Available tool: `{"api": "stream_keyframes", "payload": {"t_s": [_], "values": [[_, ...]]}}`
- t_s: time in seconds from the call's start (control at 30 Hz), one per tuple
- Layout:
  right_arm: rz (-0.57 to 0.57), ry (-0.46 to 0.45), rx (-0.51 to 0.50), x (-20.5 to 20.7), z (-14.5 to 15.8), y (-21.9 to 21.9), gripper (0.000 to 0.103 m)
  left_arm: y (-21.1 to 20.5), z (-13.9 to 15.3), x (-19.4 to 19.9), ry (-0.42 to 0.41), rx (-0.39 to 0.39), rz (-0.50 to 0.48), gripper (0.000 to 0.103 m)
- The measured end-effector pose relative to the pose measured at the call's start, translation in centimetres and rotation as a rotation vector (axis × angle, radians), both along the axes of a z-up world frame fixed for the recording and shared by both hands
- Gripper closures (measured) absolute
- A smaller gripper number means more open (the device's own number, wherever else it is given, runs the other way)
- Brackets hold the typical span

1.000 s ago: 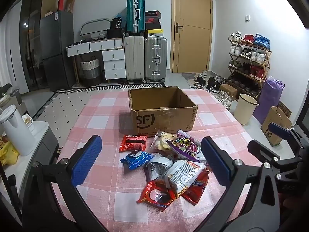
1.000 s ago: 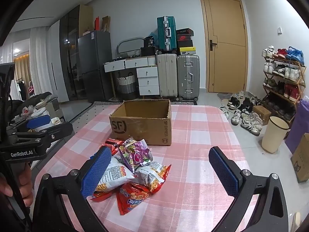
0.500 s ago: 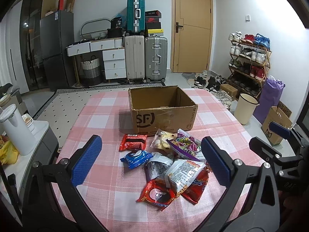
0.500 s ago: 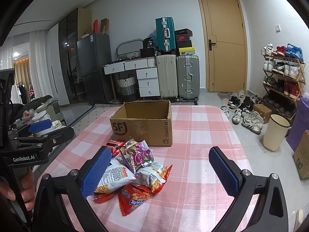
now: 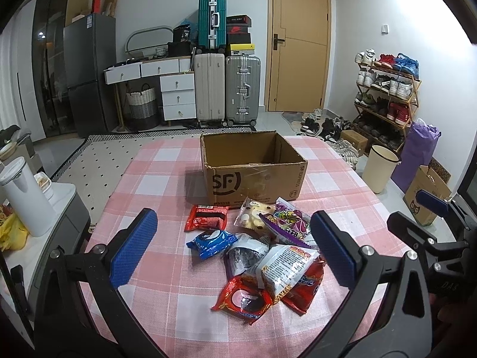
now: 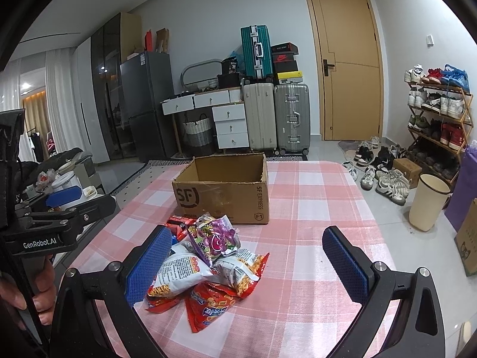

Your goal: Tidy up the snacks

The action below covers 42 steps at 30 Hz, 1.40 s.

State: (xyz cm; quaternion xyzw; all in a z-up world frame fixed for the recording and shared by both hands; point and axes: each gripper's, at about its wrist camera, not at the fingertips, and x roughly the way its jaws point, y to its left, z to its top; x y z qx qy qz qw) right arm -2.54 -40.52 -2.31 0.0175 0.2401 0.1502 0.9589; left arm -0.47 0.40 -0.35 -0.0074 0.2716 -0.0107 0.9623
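Nearest, both tongs hang above the near edge of the pink checked tablecloth (image 5: 167, 179), neither touching anything. Left gripper (image 5: 232, 250) has its blue pads spread wide with nothing between them; the snack pile (image 5: 262, 256) shows in the gap and lies on the cloth just beyond the fingertips (image 5: 134, 250). Right gripper (image 6: 247, 262) is likewise spread wide and holding nothing; from its camera the snack pile (image 6: 208, 262) lies toward its left pad, partly hidden behind it, with bare cloth ahead of the right pad. A hand (image 6: 26, 292) grips the left tool's handle at the left edge of the right view. Pile items: red packet (image 5: 241, 298) closest, white bag (image 5: 283, 265) atop it, blue packet (image 5: 211, 243), red wrapper (image 5: 207, 217), purple bag (image 5: 286, 223) at the far side. Beyond the pile, just past it, the open cardboard box (image 5: 253, 179) stands upright at mid table; nothing visible inside. Far back: suitcases (image 5: 226, 86), door (image 5: 298, 41), shoe rack (image 5: 387, 95).
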Motion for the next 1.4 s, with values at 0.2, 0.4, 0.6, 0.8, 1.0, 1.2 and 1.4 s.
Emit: {"api": "stream_keyframes", "payload": {"t_s": [0.2,0.4,0.6,0.8,1.0,1.2,1.4], "values": [[-0.001,0.000,0.002,0.1,-0.1,0.0,0.000,0.0,0.0,0.0,0.000,0.000,0.001,0.001],[-0.004,0.000,0.000,0.1,-0.2,0.0,0.000,-0.1,-0.2,0.0,0.001,0.000,-0.001,0.001],[-0.005,0.000,0.000,0.1,-0.2,0.0,0.000,-0.1,-0.2,0.0,0.003,0.001,-0.001,0.001],[-0.005,0.000,0.000,0.1,-0.2,-0.1,0.000,-0.1,-0.3,0.0,0.003,-0.001,-0.002,0.001],[-0.005,0.002,0.001,0.1,-0.2,-0.1,0.000,0.1,-0.8,-0.2,0.014,-0.020,-0.005,0.001],[-0.001,0.017,0.005,0.3,-0.9,-0.2,0.000,1.1,-1.0,0.2,0.033,-0.069,-0.033,0.001],[0.057,0.044,0.012,1.1,-1.9,0.7,0.000,2.5,-2.1,0.5,0.044,-0.104,-0.031,0.001]]}}
